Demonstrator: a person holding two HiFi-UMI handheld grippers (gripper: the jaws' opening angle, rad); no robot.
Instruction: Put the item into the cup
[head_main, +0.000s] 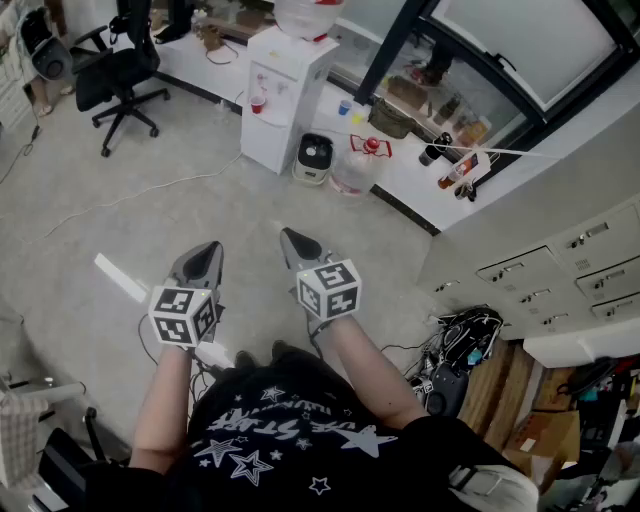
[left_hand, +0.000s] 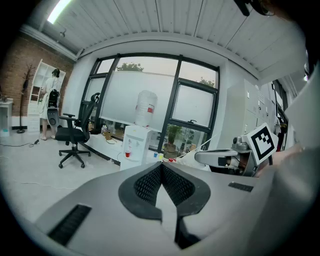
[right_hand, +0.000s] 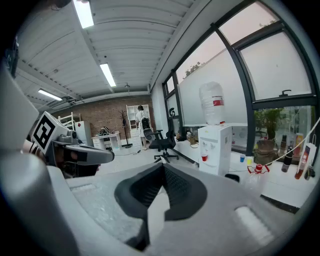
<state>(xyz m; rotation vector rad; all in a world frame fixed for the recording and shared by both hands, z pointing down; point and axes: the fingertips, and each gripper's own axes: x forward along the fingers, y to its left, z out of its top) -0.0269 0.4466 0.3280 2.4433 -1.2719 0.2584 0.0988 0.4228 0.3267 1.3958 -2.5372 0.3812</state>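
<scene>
Grey floor (head_main: 190, 190) seen from above. At the far side we see a white water dispenser (head_main: 285, 90), with a black office chair (head_main: 118, 75) to its left. Near us, the left gripper (head_main: 211, 246) and right gripper (head_main: 288, 233) hover side by side, each with its jaws clenched tip to tip on nothing. A red cup (head_main: 258, 103) sits in the dispenser's niche and a blue cup (head_main: 344, 107) stands just right of the dispenser. We cannot tell which cup the task means.

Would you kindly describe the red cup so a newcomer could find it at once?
Find the white water dispenser with the big bottle on top, standing against the low window ledge. The red cup sits in the recess on its front, under the taps; the blue cup nearby stands on the ledge instead.
</scene>
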